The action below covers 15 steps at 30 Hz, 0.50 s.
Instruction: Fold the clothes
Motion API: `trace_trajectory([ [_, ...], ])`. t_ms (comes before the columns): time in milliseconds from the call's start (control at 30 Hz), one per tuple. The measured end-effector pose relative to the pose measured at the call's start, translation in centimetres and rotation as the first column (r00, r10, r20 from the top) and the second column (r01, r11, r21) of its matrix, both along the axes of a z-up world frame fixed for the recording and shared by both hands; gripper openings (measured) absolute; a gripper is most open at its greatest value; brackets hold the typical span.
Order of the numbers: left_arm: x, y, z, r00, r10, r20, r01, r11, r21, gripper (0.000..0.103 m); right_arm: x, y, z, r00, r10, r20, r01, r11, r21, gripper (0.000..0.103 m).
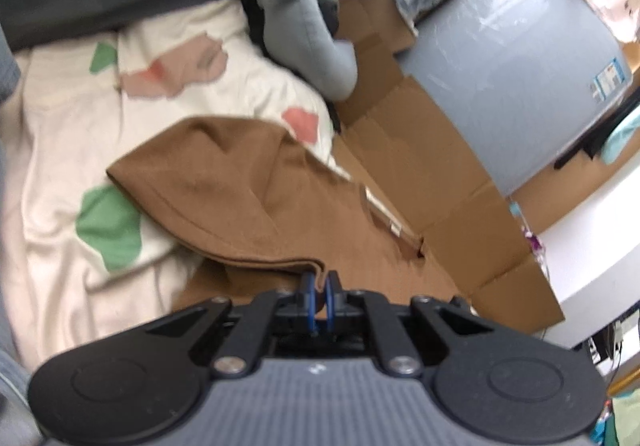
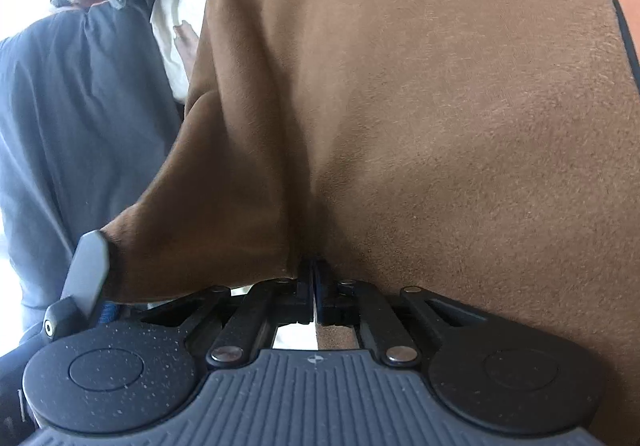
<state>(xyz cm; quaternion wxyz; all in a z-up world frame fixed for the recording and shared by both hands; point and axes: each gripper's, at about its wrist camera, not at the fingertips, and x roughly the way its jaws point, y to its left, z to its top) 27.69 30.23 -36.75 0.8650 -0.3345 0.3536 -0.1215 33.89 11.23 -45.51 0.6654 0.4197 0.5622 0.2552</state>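
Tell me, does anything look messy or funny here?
The brown garment looks bunched: it lies rumpled, partly on the patterned sheet and partly on flattened cardboard. Both the left gripper and right gripper pinch its fabric.

We see daylight entering from the upper edges of both views, blown out to white at the left wrist's top centre and the right wrist's upper left. Motion blur softens the cream patterned bedsheet (image 1: 72, 134) and brown fleece garment (image 2: 440, 106). Fisheye curvature bends and darkens the frame corners.
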Motion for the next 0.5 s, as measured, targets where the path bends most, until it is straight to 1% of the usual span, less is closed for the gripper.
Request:
trace_trajectory([
  [67,0.0,-0.3,-0.3,0.999,-0.012,-0.031,0.012,1.000,0.003,0.007,-0.2,0.0,0.1,0.999,0.033,0.022,-0.033,0.999,-0.008,0.006],
  [100,0.0,-0.4,-0.3,0.999,-0.014,-0.050,0.014,1.000,0.007,0.010,-0.3,0.0,0.1,0.998,0.049,0.033,-0.049,0.999,-0.013,0.006],
  [133,0.0,-0.4,-0.4,0.998,-0.018,-0.066,0.018,1.000,0.009,0.012,-0.4,0.0,0.2,0.997,0.066,0.044,-0.065,0.998,-0.017,0.007],
  [200,-0.5,-0.5,-0.2,0.997,-0.033,-0.072,0.033,0.999,0.005,0.017,-0.7,0.0,0.3,0.993,0.099,0.066,-0.097,0.995,-0.027,0.008],
  [233,-0.7,-0.5,0.0,0.997,-0.041,-0.071,0.042,0.999,0.010,0.020,-0.6,-0.1,0.5,0.989,0.130,0.071,-0.127,0.991,-0.039,0.008],
  [267,-1.0,-0.5,0.1,0.996,-0.044,-0.073,0.045,0.999,0.017,0.025,-0.5,-0.4,0.8,0.983,0.164,0.077,-0.160,0.986,-0.053,0.009],
  [300,-1.3,-0.5,0.2,0.996,-0.044,-0.076,0.046,0.999,0.026,0.026,-0.4,-0.6,1.1,0.977,0.195,0.086,-0.189,0.979,-0.071,0.010],
  [333,-1.5,-0.4,0.2,0.996,-0.037,-0.082,0.040,0.998,0.040,0.026,-0.3,-0.9,1.5,0.971,0.218,0.096,-0.210,0.974,-0.090,0.014],
  [400,-1.8,0.0,0.1,0.995,-0.013,-0.097,0.021,0.996,0.082,0.026,0.0,-1.5,2.2,0.959,0.259,0.113,-0.244,0.961,-0.130,0.017],
  [467,-1.9,0.5,-0.4,0.992,0.022,-0.124,-0.006,0.991,0.131,0.026,0.6,-2.1,3.1,0.950,0.285,0.130,-0.262,0.950,-0.169,0.026],
  [500,-1.8,0.6,-0.7,0.990,0.039,-0.137,-0.017,0.987,0.158,0.026,0.9,-2.3,3.5,0.946,0.295,0.139,-0.267,0.946,-0.185,0.027],
])
